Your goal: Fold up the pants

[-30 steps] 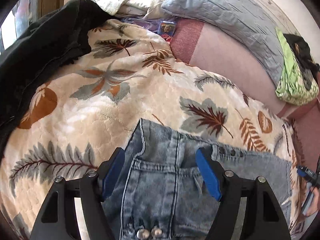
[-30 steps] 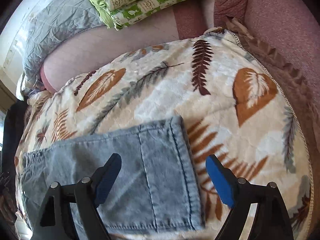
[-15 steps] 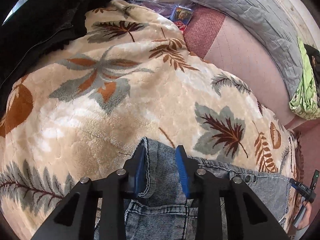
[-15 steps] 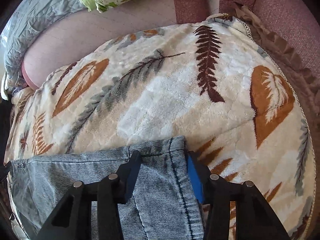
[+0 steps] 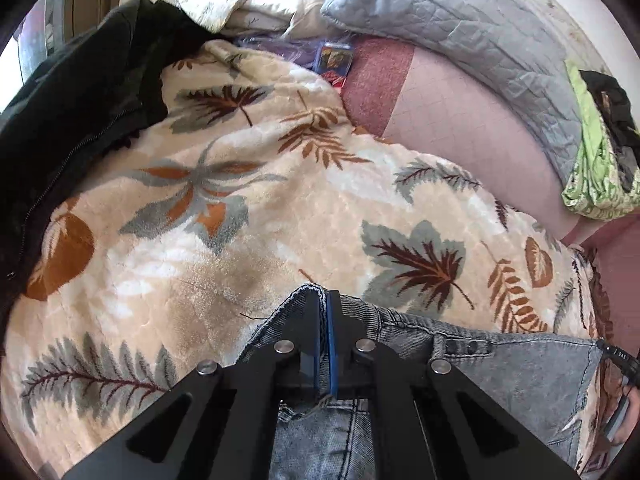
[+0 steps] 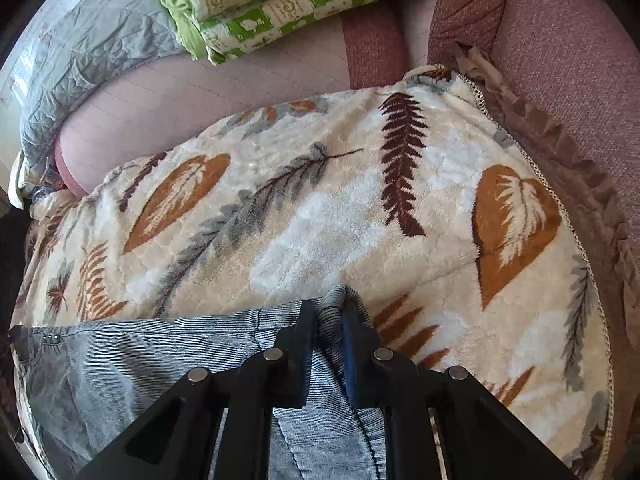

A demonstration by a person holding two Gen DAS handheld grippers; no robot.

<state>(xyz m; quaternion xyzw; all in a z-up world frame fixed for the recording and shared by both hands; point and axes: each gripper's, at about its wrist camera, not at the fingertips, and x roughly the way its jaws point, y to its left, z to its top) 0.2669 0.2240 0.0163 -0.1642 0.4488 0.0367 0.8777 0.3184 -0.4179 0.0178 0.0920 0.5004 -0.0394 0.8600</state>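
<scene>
Grey-blue denim pants (image 5: 500,368) lie flat on a cream leaf-print blanket (image 5: 248,216). My left gripper (image 5: 323,300) is shut on the far corner of their waistband end, with a fold of denim pinched between the blue pads. In the right wrist view the pants (image 6: 132,360) stretch to the left. My right gripper (image 6: 330,312) is shut on the far corner of the leg hem end, with bunched denim between its fingers. The far tip of the other gripper shows at the right edge of the left wrist view (image 5: 618,358).
The blanket (image 6: 320,216) covers a pink sofa (image 5: 460,120). A black jacket (image 5: 76,92) lies at the far left. A grey quilted pillow (image 5: 460,24) and a green patterned quilt (image 6: 288,0) lie along the back. A brown frilled edge (image 6: 560,152) runs on the right.
Both grippers were open over the pants' ends one second ago. They moved to the far corners and closed on the denim, bunching it.
</scene>
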